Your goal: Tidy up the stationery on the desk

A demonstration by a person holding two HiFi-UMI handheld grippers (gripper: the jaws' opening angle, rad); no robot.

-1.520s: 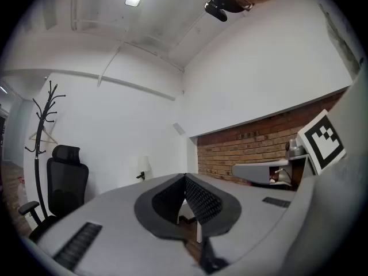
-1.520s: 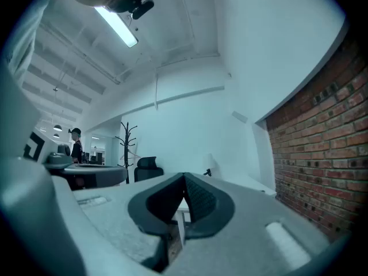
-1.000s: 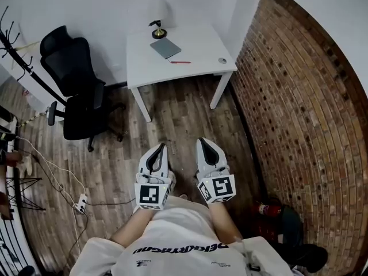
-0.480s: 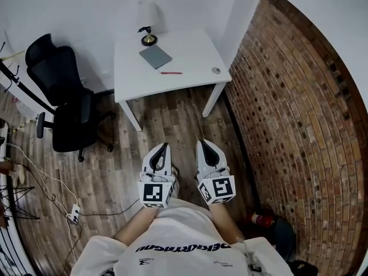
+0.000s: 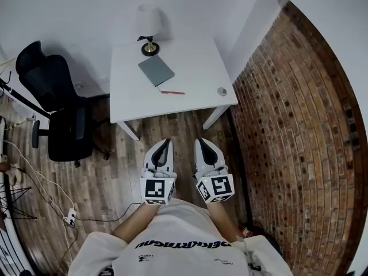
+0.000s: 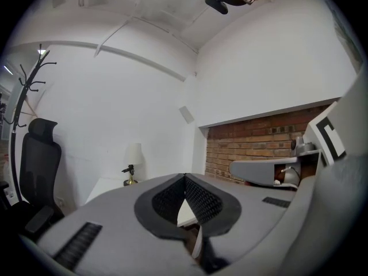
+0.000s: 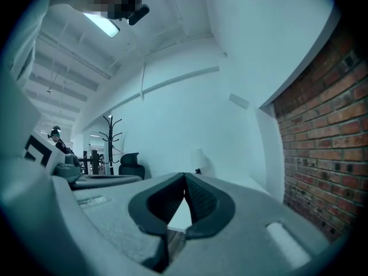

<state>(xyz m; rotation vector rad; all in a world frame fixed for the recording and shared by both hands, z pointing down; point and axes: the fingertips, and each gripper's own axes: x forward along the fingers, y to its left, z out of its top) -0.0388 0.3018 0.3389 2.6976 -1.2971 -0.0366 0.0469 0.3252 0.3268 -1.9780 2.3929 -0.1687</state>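
Note:
A white desk (image 5: 190,94) stands against the wall ahead of me. On it lie a grey notebook (image 5: 156,69), a red pen (image 5: 172,92) just in front of the notebook, and a small round object (image 5: 221,91) near the right edge. My left gripper (image 5: 164,142) and right gripper (image 5: 199,142) are held side by side over the wooden floor, short of the desk's front edge. Both are shut with nothing between the jaws. In the left gripper view the closed tips (image 6: 184,177) point at the desk; the right gripper view shows its tips (image 7: 184,176) closed too.
A table lamp (image 5: 149,27) stands at the desk's back. A black office chair (image 5: 57,114) is left of the desk, with cables (image 5: 40,183) and a power strip on the floor. A brick wall (image 5: 287,125) runs along the right. A coat stand (image 7: 110,137) shows in the distance.
The desk has come closer and lower in the head view as I walked toward it. Both grippers stayed shut and side by side in front of me.

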